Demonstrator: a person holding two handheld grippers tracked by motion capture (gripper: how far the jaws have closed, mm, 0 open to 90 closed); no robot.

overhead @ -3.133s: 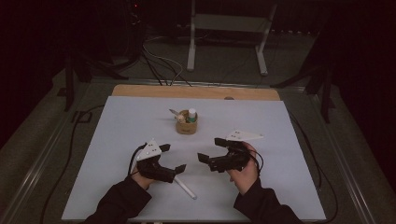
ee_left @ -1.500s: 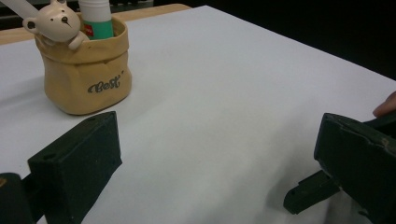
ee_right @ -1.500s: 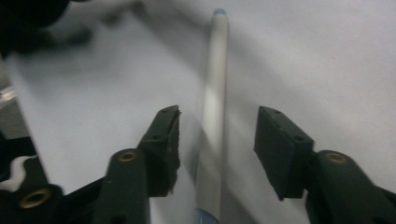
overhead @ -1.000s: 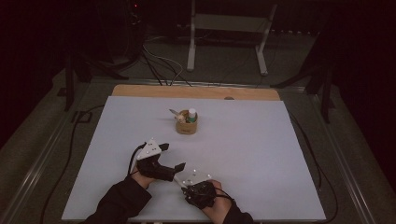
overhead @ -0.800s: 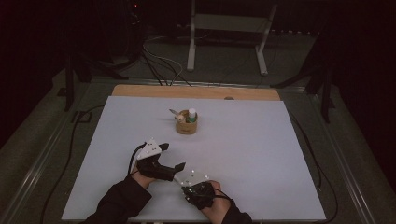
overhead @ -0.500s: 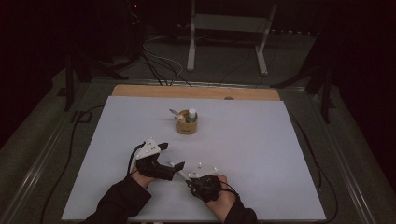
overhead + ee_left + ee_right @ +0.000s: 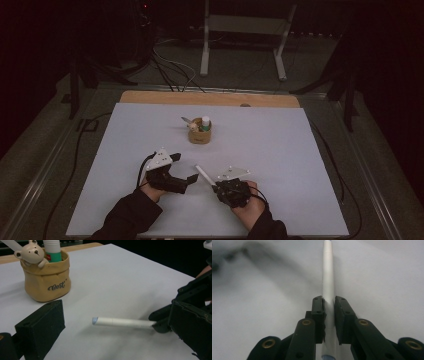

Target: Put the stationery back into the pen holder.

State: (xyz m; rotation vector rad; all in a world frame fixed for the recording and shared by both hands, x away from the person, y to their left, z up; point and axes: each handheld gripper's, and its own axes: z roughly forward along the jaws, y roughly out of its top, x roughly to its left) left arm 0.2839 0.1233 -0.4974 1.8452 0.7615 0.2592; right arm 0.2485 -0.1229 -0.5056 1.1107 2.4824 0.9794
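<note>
We have the white pen (image 7: 204, 175) pinched in the right gripper (image 7: 216, 188), low and just right of centre in the high view; in the right gripper view its jaws have just been closing and now press on the barrel (image 7: 328, 290) from both sides, near one end. The pen seems to stand just clear of the white counter (image 7: 300, 150), its free tip toward the upper left. The left gripper (image 7: 187, 177) waits beside that tip with jaws spread and nothing between them. The likely goal is the tan pen pot (image 7: 201, 134), upper centre of the high view, already holding a glue stick (image 7: 52, 250). To do this well, we should keep the pinch firm, since the long free end can swing, lift clear, then tip the pen upright over the pot's free side before we let go
</note>
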